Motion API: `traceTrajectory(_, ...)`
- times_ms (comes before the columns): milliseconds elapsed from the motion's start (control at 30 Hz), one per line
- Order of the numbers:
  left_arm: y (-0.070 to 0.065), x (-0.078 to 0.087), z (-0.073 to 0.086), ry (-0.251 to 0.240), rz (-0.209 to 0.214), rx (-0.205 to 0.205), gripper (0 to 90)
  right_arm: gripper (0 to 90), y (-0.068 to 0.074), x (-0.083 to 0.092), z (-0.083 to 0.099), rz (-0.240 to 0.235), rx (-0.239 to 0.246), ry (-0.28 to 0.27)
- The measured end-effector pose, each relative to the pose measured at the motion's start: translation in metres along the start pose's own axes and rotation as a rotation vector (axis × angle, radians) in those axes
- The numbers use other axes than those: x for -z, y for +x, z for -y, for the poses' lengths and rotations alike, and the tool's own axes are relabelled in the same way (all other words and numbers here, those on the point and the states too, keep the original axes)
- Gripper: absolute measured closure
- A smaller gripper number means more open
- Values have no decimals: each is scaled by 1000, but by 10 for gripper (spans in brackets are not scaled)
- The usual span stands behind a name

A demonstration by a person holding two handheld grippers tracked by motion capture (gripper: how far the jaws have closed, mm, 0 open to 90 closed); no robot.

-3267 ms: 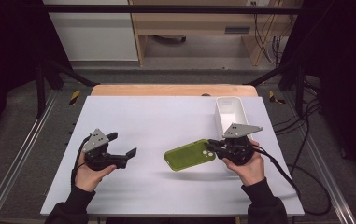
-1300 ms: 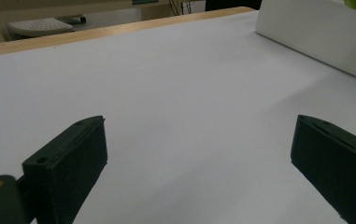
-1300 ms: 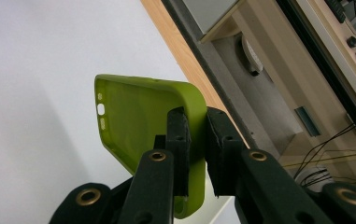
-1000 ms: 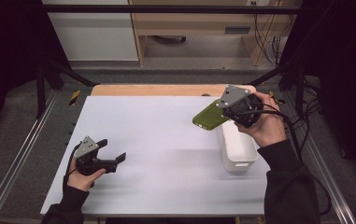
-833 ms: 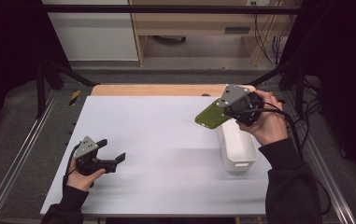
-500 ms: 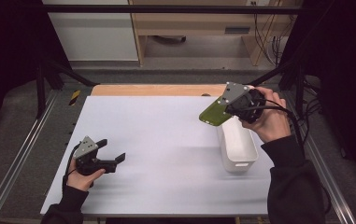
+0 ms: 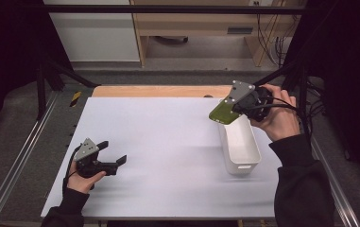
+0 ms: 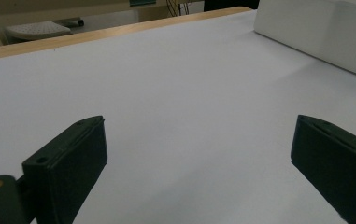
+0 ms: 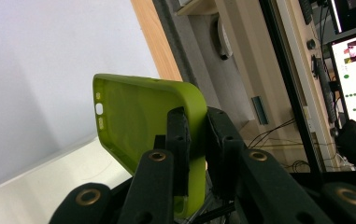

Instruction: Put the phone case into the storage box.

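Jaws of the right gripper [image 7: 232, 109] are pinching the green phone case [image 7: 224, 112] by one wall, holding it tilted over the white bin's [image 7: 240, 152] 12 o'clock end, likely for dropping in. Left gripper [image 7: 116, 160] is idling wide open on the counter [image 7: 168, 142] at 8 o'clock.

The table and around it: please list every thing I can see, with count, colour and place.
phone case: one, lime green, held in the air over the far end of the bin
bin: one, white, long, on the table's right side
table: one, white top with a wooden far edge
cabinet: one, white, on the floor beyond the table
left gripper: one, black, jaws open, near the table's left front
right gripper: one, black, shut on the phone case's edge
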State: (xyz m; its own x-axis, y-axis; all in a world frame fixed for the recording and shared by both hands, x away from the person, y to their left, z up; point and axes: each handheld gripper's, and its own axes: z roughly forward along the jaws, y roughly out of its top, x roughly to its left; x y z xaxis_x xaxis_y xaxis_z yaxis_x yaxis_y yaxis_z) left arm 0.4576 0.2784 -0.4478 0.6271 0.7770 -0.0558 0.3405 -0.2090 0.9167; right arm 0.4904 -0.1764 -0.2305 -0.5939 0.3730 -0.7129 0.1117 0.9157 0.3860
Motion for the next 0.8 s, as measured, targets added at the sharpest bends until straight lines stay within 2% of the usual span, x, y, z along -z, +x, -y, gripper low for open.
traceTrajectory(533,2,0,2,-6,-1,-5,27,802,-11,-5,7,25,15,41)
traceTrajectory(800,3,1,2,-10,1,-12,20,802,-13,-14,8,23,54,72)
